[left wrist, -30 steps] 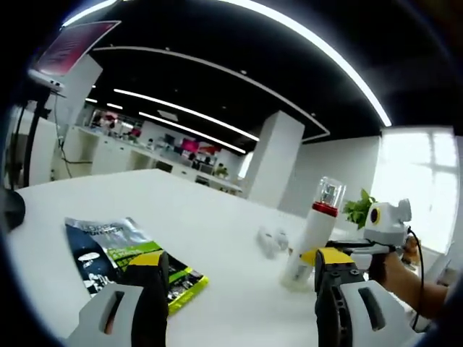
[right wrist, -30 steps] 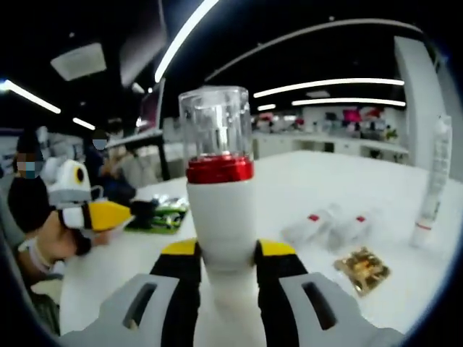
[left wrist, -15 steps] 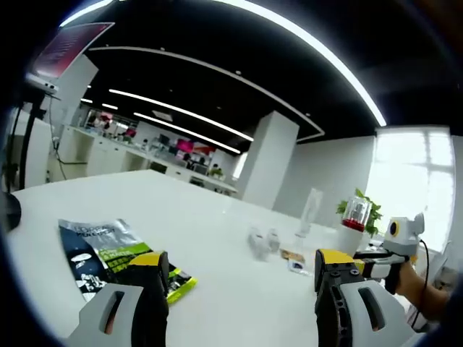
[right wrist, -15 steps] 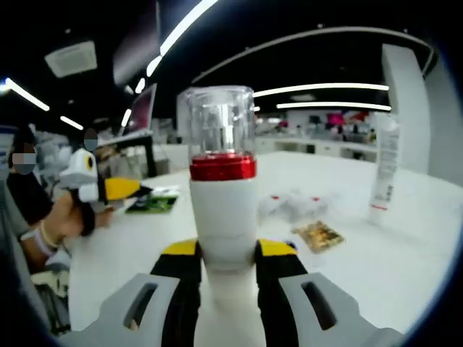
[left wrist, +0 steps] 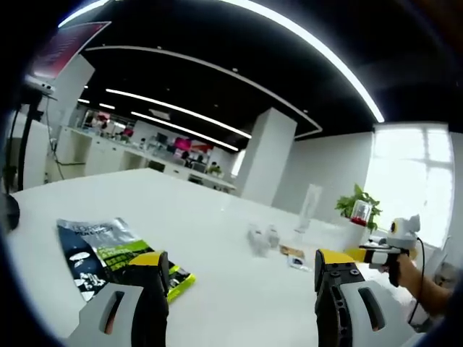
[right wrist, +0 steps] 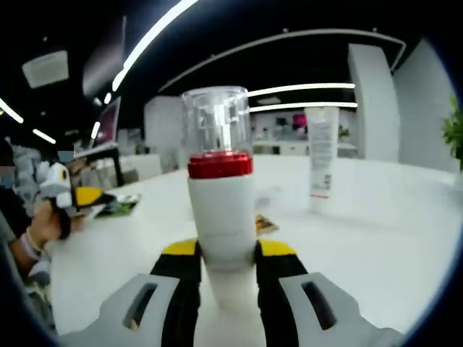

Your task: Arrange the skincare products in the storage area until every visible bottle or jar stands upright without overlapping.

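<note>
A white pump bottle with a red collar and clear cap stands upright between the jaws of my right gripper, which is shut on it. In the left gripper view the same bottle and right gripper sit far right above the table. A white tube stands upright behind; it appears as the tube in the left gripper view too. Small sachets and a gold packet lie flat on the table. My left gripper is open with nothing between its jaws.
A green and black printed pouch lies on the white table at the left. A potted plant stands at the far right. A hand holds the left gripper at the left of the right gripper view.
The right gripper has carried the bottle away to the right, farther from the left gripper. Its view has swung so the upright tube now stands closer to the middle.
</note>
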`<state>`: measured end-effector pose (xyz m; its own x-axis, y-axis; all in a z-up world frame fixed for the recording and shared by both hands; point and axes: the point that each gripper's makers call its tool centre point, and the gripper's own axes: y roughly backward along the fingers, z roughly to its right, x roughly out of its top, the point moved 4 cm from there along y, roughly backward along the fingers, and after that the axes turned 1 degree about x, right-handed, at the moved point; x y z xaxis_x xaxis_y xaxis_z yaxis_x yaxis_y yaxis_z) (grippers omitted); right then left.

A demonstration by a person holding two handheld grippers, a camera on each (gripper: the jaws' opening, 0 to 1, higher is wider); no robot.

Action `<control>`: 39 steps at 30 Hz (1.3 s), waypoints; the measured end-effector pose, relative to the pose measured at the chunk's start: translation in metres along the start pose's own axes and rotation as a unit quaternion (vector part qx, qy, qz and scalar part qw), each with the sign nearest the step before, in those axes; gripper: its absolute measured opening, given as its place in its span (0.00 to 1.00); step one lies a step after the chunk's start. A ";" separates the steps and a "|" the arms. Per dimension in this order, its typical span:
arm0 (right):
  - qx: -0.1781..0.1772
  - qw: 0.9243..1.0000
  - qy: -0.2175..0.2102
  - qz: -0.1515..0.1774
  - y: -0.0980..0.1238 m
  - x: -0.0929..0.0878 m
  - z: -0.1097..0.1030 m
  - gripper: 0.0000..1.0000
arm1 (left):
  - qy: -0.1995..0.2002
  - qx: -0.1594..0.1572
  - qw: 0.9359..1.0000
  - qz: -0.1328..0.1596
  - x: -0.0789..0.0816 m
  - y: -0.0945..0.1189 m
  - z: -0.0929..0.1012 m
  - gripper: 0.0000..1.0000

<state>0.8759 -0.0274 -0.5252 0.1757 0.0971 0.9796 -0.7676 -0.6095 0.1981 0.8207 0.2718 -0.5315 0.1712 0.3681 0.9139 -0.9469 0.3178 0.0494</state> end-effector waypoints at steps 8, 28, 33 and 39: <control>-0.041 0.999 -0.020 0.013 -0.012 0.002 0.042 0.28 | -0.016 0.005 1.000 -0.005 0.001 0.002 -0.003 0.85; -0.117 0.993 -0.028 0.013 -0.095 0.014 0.099 0.28 | -0.013 0.003 1.000 -0.008 0.003 0.003 -0.007 0.85; -0.123 0.991 -0.039 0.024 -0.114 0.016 0.098 0.28 | -0.012 0.002 1.000 -0.008 0.002 0.004 -0.007 0.85; -0.123 0.992 -0.038 0.008 -0.122 0.018 0.088 0.31 | -0.015 0.001 1.000 -0.015 0.000 0.004 -0.007 0.85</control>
<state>1.0275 -0.0207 -0.5349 0.2003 0.0235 0.9794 -0.8959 -0.4001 0.1929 0.8185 0.2790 -0.5340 0.1906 0.3322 0.9238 -0.9420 0.3268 0.0768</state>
